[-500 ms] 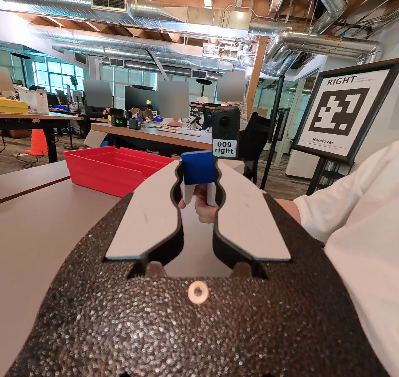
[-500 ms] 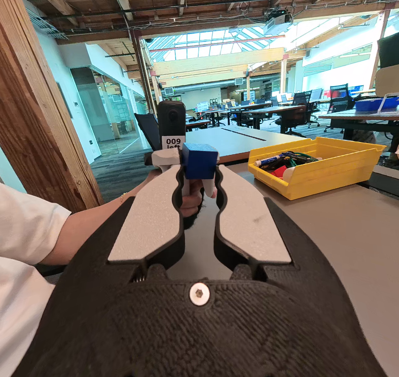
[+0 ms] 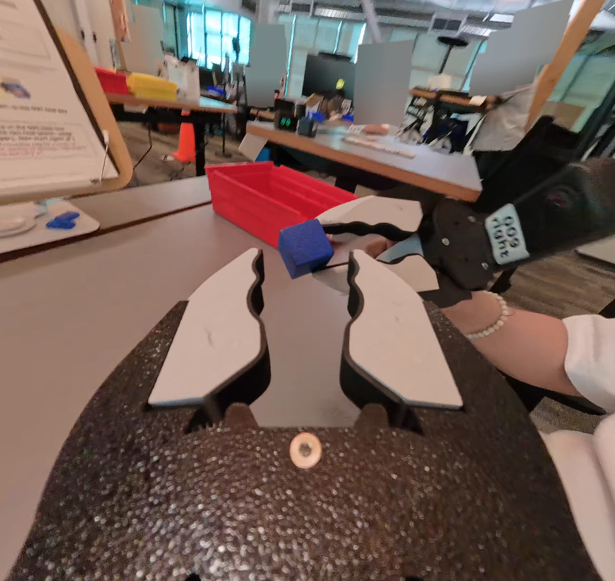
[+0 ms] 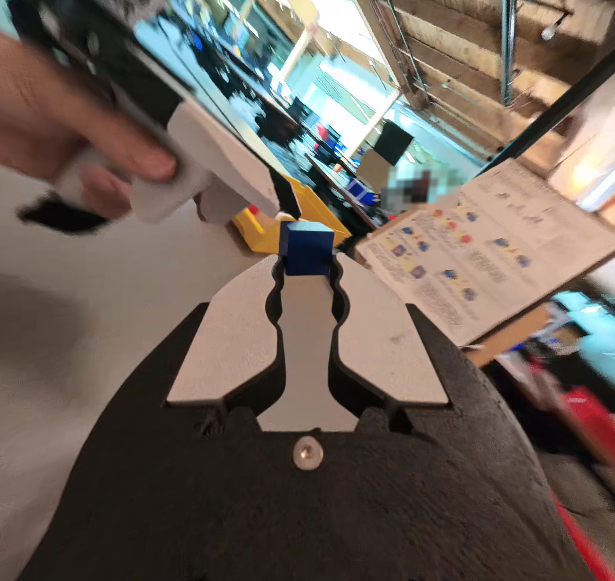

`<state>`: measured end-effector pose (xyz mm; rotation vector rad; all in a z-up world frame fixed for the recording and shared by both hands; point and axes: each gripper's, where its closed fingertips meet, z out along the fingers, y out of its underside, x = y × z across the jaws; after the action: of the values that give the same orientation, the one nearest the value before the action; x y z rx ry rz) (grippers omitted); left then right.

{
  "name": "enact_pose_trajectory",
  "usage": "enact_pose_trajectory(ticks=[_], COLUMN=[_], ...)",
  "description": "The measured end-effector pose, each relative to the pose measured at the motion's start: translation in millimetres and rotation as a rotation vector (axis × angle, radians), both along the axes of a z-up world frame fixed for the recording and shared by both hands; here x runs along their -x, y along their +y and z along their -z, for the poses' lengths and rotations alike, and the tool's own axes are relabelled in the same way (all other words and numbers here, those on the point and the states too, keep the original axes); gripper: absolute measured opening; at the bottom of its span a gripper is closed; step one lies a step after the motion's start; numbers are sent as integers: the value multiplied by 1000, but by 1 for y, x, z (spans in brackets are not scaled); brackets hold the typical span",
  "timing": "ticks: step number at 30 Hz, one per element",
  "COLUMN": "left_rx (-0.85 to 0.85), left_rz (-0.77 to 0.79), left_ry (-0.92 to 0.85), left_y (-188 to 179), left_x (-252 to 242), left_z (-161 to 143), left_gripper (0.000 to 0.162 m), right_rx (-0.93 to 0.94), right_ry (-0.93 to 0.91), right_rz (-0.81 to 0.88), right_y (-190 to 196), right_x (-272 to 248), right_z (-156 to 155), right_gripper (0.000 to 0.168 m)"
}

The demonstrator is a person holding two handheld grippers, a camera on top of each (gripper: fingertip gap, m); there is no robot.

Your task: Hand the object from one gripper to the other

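Right wrist view: motion blur smears the left gripper (image 4: 283,212), the hand (image 4: 76,152) holding it, and the instruction sheet (image 4: 466,259); the yellow bin (image 4: 266,239) is largely hidden behind the blue cube (image 4: 307,249). Left wrist view: the right gripper's (image 3: 321,252) lower finger is partly hidden behind the left gripper's finger (image 3: 392,325); the clipboard (image 3: 50,99) is cut off at the left edge.

Blue cube (image 4: 307,249) between hand-held gripper (image 4: 306,260) fingertips

L gripper (image 3: 304,265) jaws apart, R gripper (image 4: 307,265) clamped
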<state>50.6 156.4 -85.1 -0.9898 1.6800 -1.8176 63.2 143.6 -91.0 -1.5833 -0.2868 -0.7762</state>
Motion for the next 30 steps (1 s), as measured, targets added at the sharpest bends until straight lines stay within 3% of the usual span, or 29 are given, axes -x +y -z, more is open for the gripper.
enact_pose_trajectory(ticks=[5, 10, 18, 24, 30], left_rx=[-140, -149, -139, -30, 319], left_rz=[-77, -99, -59, 50, 274], left_ry=[189, 272, 298, 303, 287], left_y=[-1, 5, 5, 6, 3], left_x=[-2, -2, -2, -1, 9], left_z=[25, 35, 42, 43, 17], left_gripper=[49, 44, 27, 26, 26], right_rx=[141, 239, 303, 255, -21], right_ry=[-273, -500, -622, -403, 133], right_rz=[94, 148, 147, 40, -300], right_y=[8, 9, 14, 15, 4], right_x=[5, 5, 12, 16, 36], right_z=[14, 20, 30, 34, 4], right_gripper=[26, 26, 26, 25, 37])
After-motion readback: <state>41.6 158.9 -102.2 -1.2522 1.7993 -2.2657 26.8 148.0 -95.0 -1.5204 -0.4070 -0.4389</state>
